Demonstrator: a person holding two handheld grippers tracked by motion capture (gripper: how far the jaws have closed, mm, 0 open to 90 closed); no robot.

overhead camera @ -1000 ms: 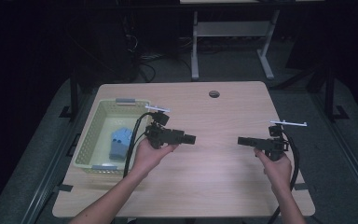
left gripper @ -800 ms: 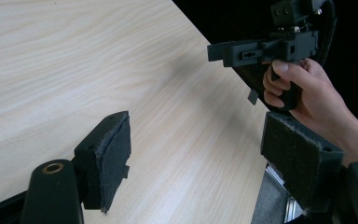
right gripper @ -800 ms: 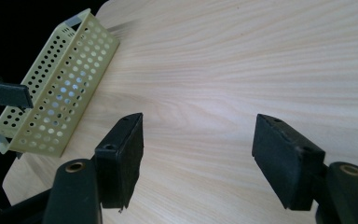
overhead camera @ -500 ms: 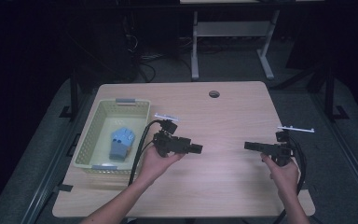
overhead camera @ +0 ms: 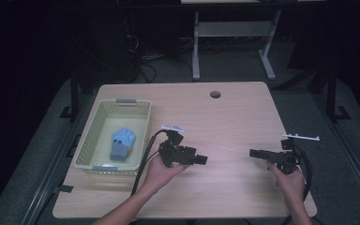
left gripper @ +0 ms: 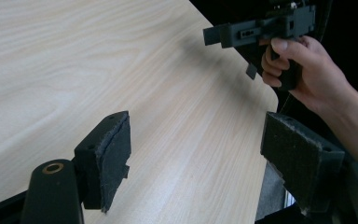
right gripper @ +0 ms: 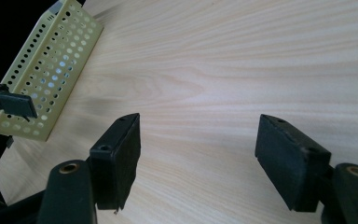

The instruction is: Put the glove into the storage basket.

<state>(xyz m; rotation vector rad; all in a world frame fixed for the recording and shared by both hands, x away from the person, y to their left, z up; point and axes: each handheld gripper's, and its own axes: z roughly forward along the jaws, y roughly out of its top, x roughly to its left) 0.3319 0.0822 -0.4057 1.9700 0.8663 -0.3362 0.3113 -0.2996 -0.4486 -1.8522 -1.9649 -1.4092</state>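
My left gripper (overhead camera: 202, 160) hovers over the middle of the wooden table (overhead camera: 234, 122), pointing right, with its cable trailing back past the hand. In the left gripper view its jaws (left gripper: 196, 154) stand open over bare wood. My right gripper (overhead camera: 254, 153) is near the table's right side and points left, facing the other gripper. The right gripper view shows its jaws (right gripper: 198, 158) open too, holding nothing. A pale yellow perforated basket (overhead camera: 133, 104) sits at the table's left, with a blue object (overhead camera: 123, 143) inside it.
The table has a round cable hole (overhead camera: 215, 94) near its far edge. From the left gripper view, the right hand (left gripper: 307, 74) is above the table's rounded right corner. The basket's wall (right gripper: 51, 70) stands far left in the right gripper view. Dark floor and a desk frame (overhead camera: 197, 42) lie beyond.
Both grippers have drifted toward the table's near edge and slightly right. The left one has moved away from the basket. Both stay open.
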